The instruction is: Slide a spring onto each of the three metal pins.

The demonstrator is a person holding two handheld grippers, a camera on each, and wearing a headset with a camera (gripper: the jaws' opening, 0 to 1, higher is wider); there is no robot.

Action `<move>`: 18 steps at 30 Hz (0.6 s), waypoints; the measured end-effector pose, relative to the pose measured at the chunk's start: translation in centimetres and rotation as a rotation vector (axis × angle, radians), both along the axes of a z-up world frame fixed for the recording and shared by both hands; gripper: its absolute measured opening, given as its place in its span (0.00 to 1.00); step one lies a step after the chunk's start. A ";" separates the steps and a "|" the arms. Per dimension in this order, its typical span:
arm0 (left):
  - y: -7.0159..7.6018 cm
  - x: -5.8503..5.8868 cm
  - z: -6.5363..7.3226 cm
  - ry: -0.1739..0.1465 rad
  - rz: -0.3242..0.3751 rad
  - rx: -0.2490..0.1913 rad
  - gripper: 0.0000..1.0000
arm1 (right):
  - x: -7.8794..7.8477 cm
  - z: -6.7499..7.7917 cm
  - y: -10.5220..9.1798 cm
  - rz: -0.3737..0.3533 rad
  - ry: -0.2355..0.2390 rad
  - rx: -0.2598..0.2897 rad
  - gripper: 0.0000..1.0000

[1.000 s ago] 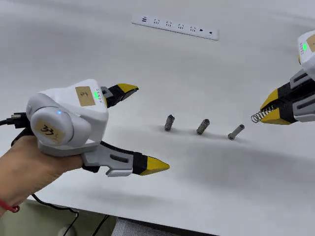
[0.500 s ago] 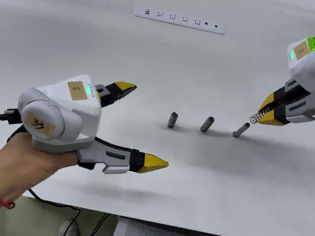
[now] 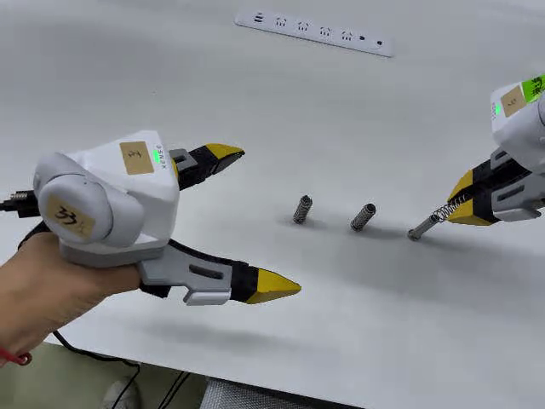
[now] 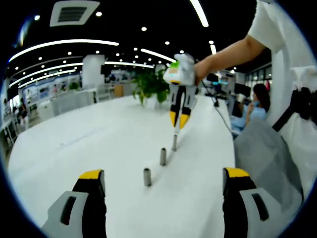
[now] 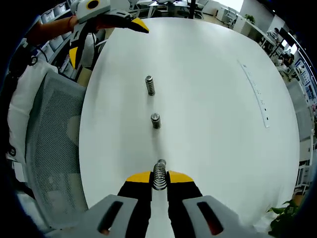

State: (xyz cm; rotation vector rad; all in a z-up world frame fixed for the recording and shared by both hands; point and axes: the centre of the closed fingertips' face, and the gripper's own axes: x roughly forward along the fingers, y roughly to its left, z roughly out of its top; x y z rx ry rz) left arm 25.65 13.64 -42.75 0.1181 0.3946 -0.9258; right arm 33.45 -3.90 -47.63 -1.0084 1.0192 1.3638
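Right claw [image 3: 460, 204]: we log it clamped on spring [image 3: 443, 212], coil end meeting top of bare pin [image 3: 420, 227] | left claw [image 3: 255, 220]: jaws wide, by near edge of counter [image 3: 170, 85] | first sprung pin [image 3: 302, 209], second sprung pin [image 3: 364, 216] between claws | open counter around them.

The head view looks forward and down over the table [image 3: 255, 102] from its near edge, the left gripper [image 3: 262, 220] close, the pins [image 3: 363, 216] farther out. The left gripper view looks low along the table, up the pin row toward the right gripper [image 4: 179, 120]. The right gripper view looks steeply down the same row from the opposite end, the nearest pin just past the spring [image 5: 159, 176] in its jaws. All three share the pins; head and right gripper views share the strip [image 3: 315, 32].
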 end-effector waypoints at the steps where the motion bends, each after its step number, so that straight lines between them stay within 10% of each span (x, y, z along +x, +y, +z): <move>1: 0.0 0.0 0.0 0.001 0.000 -0.001 1.00 | 0.0 0.0 0.0 0.000 0.000 0.000 0.12; 18: -0.1 0.0 -0.1 0.009 0.003 -0.019 1.00 | 0.2 -1.0 -0.2 0.006 0.008 -0.021 0.12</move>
